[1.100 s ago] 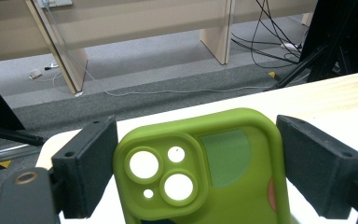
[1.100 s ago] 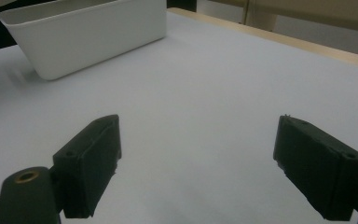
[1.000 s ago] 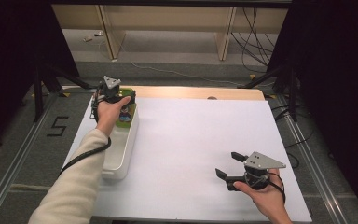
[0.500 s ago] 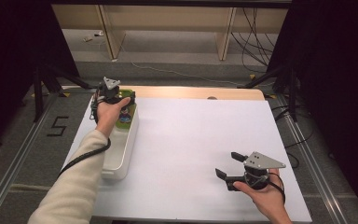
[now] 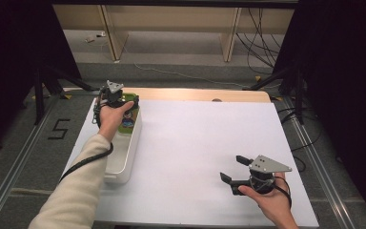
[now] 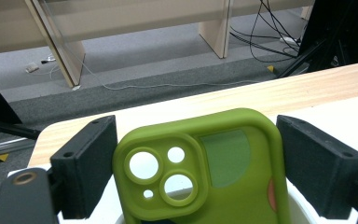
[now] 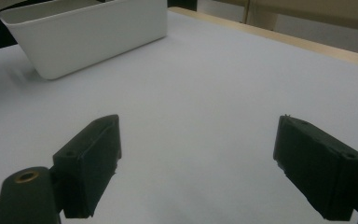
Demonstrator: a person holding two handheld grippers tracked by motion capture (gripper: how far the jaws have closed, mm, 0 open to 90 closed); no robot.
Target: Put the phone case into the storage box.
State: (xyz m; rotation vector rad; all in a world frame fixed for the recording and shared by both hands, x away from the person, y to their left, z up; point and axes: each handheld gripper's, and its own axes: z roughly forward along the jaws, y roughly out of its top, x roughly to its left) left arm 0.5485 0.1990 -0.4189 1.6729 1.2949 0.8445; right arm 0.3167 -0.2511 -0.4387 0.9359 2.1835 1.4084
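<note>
Compared with the earlier pictures, nothing visible has changed: both hands stay where they were, the left one at the far end of the white bin [image 5: 124,157] and the right one low over the white table [image 5: 195,138] near its front right corner.

The left gripper [image 6: 196,172] is clamped on a green phone case [image 6: 205,172]. In the left gripper view both black jaws press on the long sides of the case, which stands upright between them with its camera holes towards the lens. In the high view, the case [image 5: 127,119] is over the far end of the bin.

The right gripper [image 7: 198,163] has its jaws spread wide, with just bare table between them. It holds nothing.
</note>
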